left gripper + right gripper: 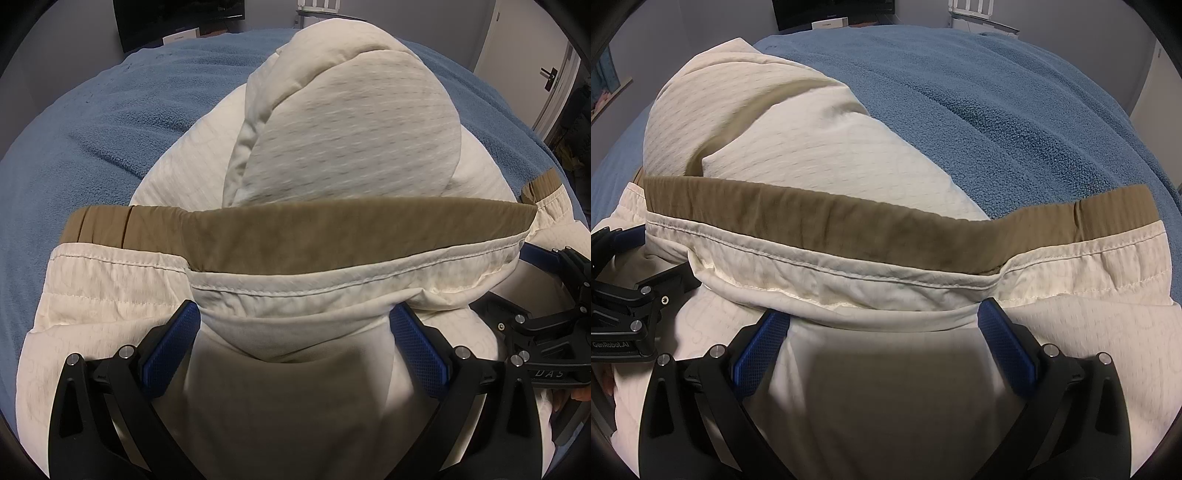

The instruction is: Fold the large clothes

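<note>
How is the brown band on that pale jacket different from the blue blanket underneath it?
The brown band is a narrow, smooth strip along the cream jacket's edge; the blue blanket is wide and fuzzy. The band is raised, draped over fabric bunched between the left gripper fingers; the blanket lies spread flat. Both are soft cloth.

Two grippers show: the left gripper (295, 321) and the right gripper (884, 317), each with two blue pads (171, 343). One cream garment (351, 133) with one tan band (295, 236) lies on one blue blanket (110, 122). One door (554, 74) stands behind.
</note>
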The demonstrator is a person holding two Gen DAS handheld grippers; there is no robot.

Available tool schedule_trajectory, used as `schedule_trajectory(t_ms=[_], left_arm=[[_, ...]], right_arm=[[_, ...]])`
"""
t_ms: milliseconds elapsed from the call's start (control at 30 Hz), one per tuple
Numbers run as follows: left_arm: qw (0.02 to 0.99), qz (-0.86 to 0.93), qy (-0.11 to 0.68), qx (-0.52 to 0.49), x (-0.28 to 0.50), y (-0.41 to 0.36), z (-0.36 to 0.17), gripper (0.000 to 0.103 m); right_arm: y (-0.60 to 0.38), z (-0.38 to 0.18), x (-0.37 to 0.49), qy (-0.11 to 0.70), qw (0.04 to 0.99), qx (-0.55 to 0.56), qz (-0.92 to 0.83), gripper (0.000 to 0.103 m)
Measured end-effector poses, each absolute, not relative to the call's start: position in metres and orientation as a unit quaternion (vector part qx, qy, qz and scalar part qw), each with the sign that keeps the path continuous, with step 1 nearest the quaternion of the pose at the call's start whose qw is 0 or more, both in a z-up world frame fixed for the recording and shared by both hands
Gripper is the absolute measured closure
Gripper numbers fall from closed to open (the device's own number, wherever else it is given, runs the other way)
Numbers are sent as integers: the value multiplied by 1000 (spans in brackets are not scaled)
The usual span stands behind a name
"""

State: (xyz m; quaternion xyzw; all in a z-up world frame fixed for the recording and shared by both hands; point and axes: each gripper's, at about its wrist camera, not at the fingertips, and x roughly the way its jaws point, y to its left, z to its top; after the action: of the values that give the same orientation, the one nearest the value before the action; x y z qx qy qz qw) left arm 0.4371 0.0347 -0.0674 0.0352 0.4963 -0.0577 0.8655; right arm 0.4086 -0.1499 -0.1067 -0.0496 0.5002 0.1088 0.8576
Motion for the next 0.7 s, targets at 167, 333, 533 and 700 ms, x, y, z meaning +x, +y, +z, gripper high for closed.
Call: schedule_trajectory(t_ms=[167,333,533,700], left_arm=[[885,-80,457,26,418,40,-53,5],[896,-77,436,33,393,67,-24,6],[886,-57,459,8,387,109,-27,5],[880,-38,474,-7,404,120,-42,5]], right_arm=[[-162,-99,390,459,879,-30,124,6],[-207,-67,364,427,896,-37,118,8],[-267,-66,369,450,890,-23,66,8],[-272,-85,389,475,877,-21,63,8]])
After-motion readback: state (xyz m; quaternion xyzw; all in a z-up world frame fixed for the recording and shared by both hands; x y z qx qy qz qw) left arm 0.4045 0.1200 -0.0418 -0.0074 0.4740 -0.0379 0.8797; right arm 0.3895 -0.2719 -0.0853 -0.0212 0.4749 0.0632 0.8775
